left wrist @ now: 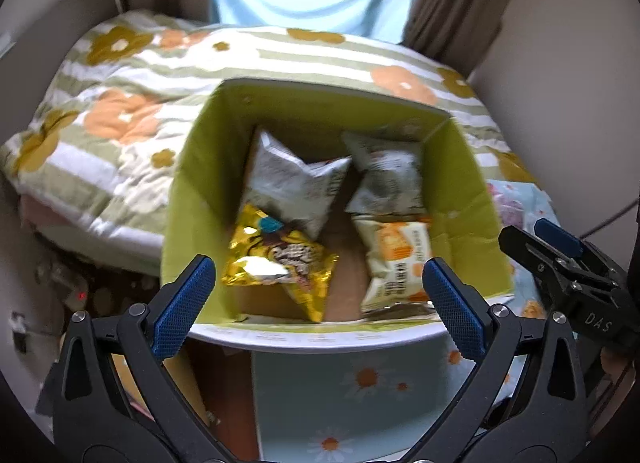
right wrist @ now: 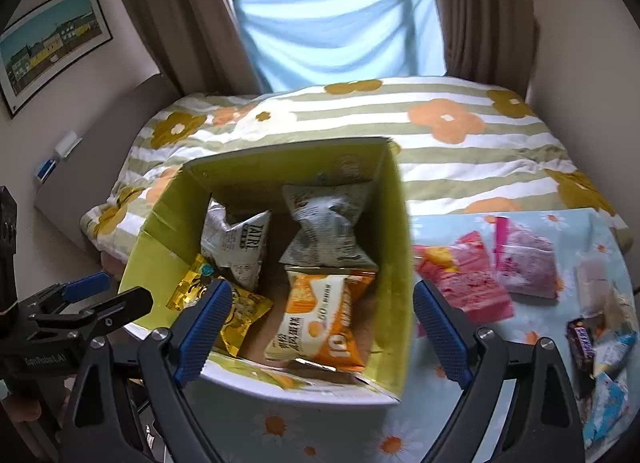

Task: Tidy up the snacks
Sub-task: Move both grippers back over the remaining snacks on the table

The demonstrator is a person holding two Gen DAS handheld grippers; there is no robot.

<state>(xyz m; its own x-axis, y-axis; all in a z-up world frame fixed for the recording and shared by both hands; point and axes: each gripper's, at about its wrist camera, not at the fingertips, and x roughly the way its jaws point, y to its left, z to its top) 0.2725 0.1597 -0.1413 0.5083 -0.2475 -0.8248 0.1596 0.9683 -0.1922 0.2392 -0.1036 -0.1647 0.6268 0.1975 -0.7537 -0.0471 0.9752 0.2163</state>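
Note:
A cardboard box (left wrist: 188, 199) with a green lining stands open on the flowered tablecloth. Inside lie a gold bag (left wrist: 276, 259), an orange-and-white bag (left wrist: 400, 259), a white bag (left wrist: 296, 183) and a grey bag (left wrist: 388, 179). My left gripper (left wrist: 320, 303) hangs open above the box's near rim with nothing between its pads. The right gripper (right wrist: 322, 331) is also open and empty above the same box (right wrist: 160, 231), over the orange-and-white bag (right wrist: 320, 323) and beside the gold bag (right wrist: 192, 287). Each gripper shows at the edge of the other's view: right gripper (left wrist: 526, 231), left gripper (right wrist: 116, 293).
Loose snacks lie on the tablecloth right of the box: pink packs (right wrist: 464, 275), a purple pack (right wrist: 524, 263), a chocolate bar (right wrist: 580, 343) and blue packs (right wrist: 608, 395). Behind the box is a bed with a striped floral quilt (right wrist: 440, 119), then curtains and a window.

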